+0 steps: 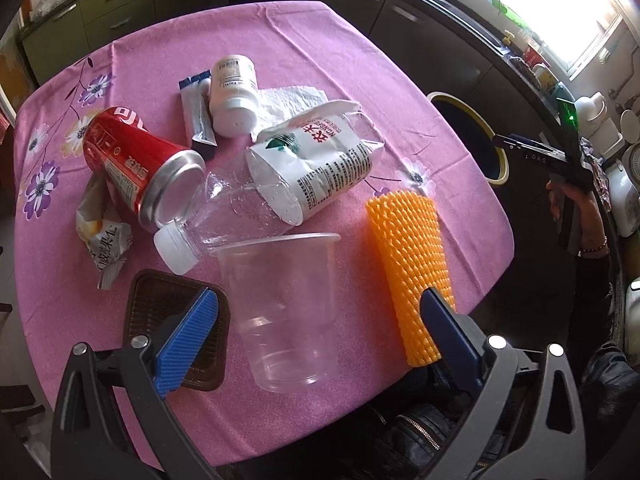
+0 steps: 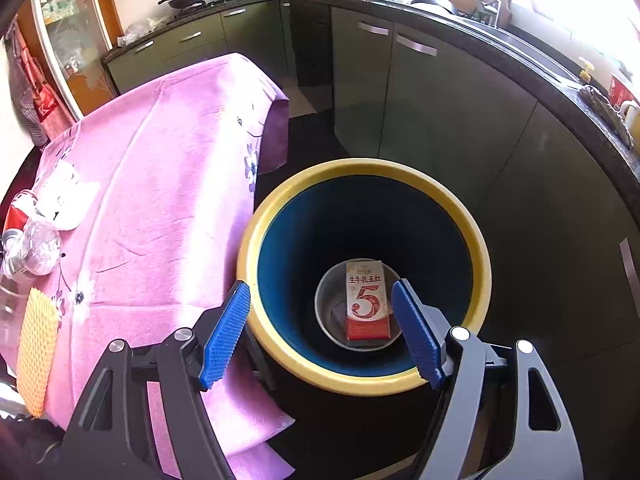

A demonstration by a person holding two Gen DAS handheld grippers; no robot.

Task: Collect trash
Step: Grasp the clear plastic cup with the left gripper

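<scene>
Left gripper (image 1: 316, 334) spread wide, nothing pinched; clear plastic cup (image 1: 286, 310) lies on its side between the blue pads (image 1: 186, 340), no contact visible. Brown square tray (image 1: 146, 300) sits under the left pad. Orange foam net sleeve (image 1: 408, 276) just beside the right pad, near the table edge.

Mid-table pile, all on the pink floral tablecloth (image 1: 280, 40): crushed clear water bottle (image 1: 280, 184) with white cap toward the camera, red can (image 1: 132, 160) on its side touching it, crumpled snack wrapper (image 1: 102, 236) beside the can. Farther back: white pill bottle (image 1: 232, 92) lying down, small dark sachet (image 1: 196, 112) beside it, white tissue (image 1: 292, 98) behind.

Right gripper (image 2: 320, 330) jaws spread, empty, hovering over the yellow-rimmed blue bin (image 2: 280, 344) on the floor just beside the table. Red-and-white carton (image 2: 367, 300) lies at the bin bottom, visible between the pads, well below them.

Kitchen cabinets (image 2: 400, 100) behind the bin.
</scene>
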